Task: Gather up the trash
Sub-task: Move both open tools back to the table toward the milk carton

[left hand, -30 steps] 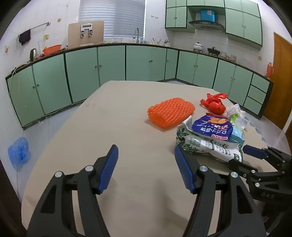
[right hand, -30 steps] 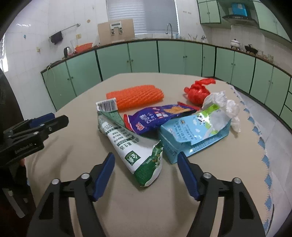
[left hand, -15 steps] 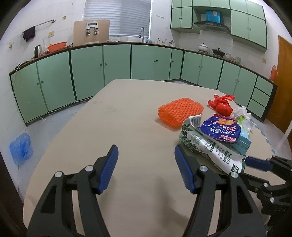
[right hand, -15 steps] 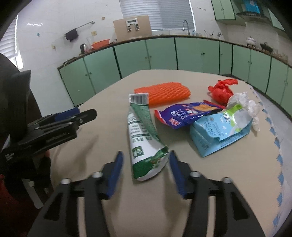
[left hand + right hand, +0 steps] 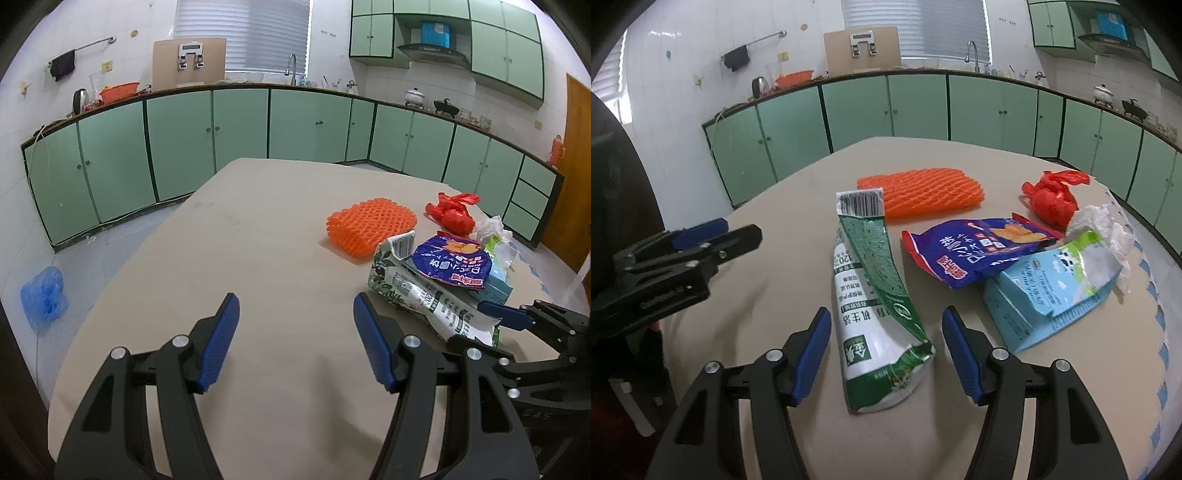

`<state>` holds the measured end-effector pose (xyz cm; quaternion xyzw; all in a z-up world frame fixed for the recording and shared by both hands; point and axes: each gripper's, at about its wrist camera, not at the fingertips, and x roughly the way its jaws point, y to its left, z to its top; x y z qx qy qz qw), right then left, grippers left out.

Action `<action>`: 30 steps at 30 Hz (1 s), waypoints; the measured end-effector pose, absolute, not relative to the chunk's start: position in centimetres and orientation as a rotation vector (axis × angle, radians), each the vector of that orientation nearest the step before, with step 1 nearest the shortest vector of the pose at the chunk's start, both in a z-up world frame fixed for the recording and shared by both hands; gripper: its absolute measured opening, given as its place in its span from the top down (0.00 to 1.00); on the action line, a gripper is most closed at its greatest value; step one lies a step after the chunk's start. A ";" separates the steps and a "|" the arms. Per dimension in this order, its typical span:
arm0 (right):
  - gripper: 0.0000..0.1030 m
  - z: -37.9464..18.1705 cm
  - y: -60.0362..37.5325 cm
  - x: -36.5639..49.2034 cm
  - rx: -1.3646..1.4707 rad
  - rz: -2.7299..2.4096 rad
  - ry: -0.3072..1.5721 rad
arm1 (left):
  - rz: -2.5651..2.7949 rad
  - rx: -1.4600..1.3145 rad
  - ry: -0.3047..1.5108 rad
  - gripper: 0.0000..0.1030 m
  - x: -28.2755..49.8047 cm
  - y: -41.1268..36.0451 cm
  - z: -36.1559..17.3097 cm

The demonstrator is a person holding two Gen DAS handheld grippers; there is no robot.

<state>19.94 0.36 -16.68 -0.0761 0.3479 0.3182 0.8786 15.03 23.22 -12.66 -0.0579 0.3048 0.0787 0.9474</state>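
The right claw (image 5: pixel 886 347) gapes wide, its blue pads flanking the near end of the green-and-white pouch (image 5: pixel 875 314) without gripping it. The left claw (image 5: pixel 295 339) is spread wide, empty, over bare table (image 5: pixel 258 240), the pouch just to its right.

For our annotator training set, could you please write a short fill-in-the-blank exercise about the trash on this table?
1. The right gripper has its open jaws on either side of the green and white ____.
2. The foam net lying beyond that item is ____ in colour.
3. The purple snack bag partly rests on the light ____ carton.
4. The left gripper holds ____.

Missing words: pouch; orange; blue; nothing
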 end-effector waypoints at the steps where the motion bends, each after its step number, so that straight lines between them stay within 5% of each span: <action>1: 0.41 -16.8 0.6 20.0 -0.168 0.662 0.730 | 0.162 -0.119 0.621 0.39 15.0 23.3 -12.7; 20: 0.54 -16.1 1.1 19.1 -0.196 0.668 0.711 | 0.167 -0.113 0.625 0.39 14.8 23.0 -12.7; 30: 0.48 -16.4 0.8 19.1 -0.225 0.676 0.768 | 0.162 -0.111 0.622 0.39 14.7 22.4 -12.5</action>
